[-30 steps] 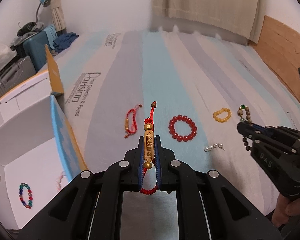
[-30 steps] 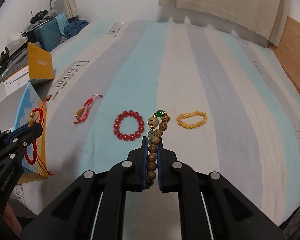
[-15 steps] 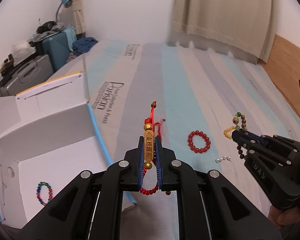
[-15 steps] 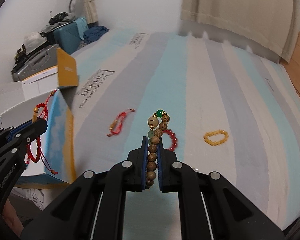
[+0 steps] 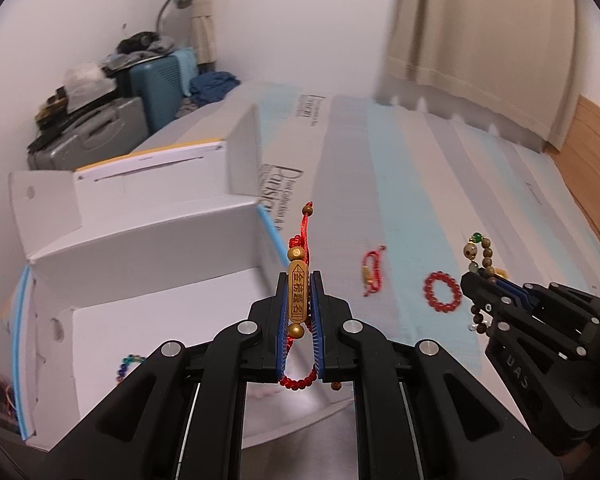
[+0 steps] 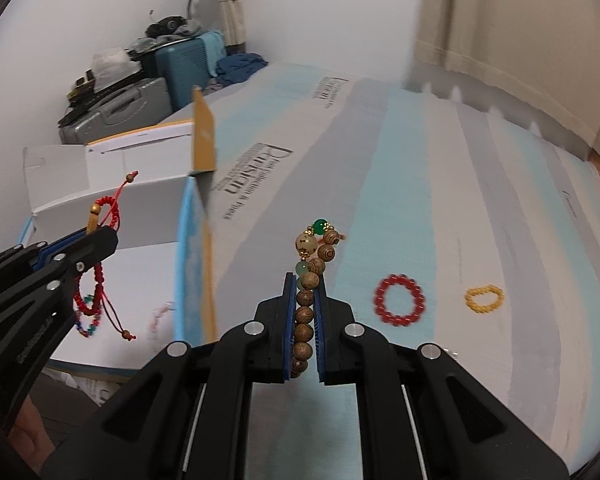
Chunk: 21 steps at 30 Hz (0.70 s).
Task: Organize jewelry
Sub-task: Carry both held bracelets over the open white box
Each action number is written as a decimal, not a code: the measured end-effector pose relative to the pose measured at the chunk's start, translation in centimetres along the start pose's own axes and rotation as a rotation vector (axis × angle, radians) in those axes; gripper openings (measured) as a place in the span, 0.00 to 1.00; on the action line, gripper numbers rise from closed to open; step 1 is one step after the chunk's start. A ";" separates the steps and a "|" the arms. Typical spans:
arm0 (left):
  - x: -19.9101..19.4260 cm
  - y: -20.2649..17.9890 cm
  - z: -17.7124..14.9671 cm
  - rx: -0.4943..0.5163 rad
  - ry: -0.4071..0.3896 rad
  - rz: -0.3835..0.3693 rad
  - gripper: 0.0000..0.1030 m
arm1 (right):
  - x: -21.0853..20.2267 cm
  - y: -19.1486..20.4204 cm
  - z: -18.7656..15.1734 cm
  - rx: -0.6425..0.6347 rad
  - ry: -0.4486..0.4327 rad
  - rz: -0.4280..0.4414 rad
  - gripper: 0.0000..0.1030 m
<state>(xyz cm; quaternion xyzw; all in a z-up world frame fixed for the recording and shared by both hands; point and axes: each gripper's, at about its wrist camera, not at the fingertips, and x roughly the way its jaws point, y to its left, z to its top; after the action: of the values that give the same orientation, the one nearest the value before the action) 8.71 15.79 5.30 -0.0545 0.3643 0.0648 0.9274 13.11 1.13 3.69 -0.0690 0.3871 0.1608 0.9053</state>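
My left gripper [image 5: 299, 280] is shut on a red cord bracelet with a gold bar charm [image 5: 298, 295], held above the right edge of an open white cardboard box [image 5: 148, 248]. My right gripper [image 6: 305, 280] is shut on a brown wooden bead bracelet [image 6: 306, 300] with a green bead on top, hanging over the striped bedsheet [image 6: 420, 184] beside the box's blue side [image 6: 190, 264]. The left view shows the right gripper [image 5: 466, 280] at the right with its beads. In the right view the left gripper [image 6: 108, 236] holds the red bracelet [image 6: 96, 280] over the box.
On the sheet lie a red bead bracelet [image 6: 399, 299], a yellow bead bracelet [image 6: 484, 299] and a red cord bracelet [image 5: 371, 270]. A multicoloured bead bracelet [image 5: 130, 362] lies inside the box. Suitcases [image 5: 96, 136] and clutter stand at the far left by the wall.
Both grippers have swung left and up with their bracelets. The box has come to the middle of the left view, and the loose bracelets have slid to the right.
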 end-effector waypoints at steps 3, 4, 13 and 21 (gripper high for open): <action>-0.3 1.6 -0.2 -0.018 0.000 0.029 0.10 | -0.2 1.9 0.3 -0.016 -0.008 0.024 0.07; -0.4 2.0 -0.4 -0.024 0.002 0.037 0.10 | -0.3 2.3 0.4 -0.020 -0.008 0.029 0.07; -0.7 7.3 -1.8 -0.072 0.029 0.110 0.10 | 0.3 7.2 0.8 -0.070 -0.006 0.082 0.07; -1.2 10.9 -2.5 -0.110 0.038 0.148 0.10 | 1.0 11.4 0.9 -0.126 0.001 0.138 0.07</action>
<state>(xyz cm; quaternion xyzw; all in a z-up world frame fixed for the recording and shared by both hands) 4.44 26.05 3.70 -0.0793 0.3807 0.1521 0.9086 10.41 12.26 3.61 -0.0991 0.3807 0.2468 0.8856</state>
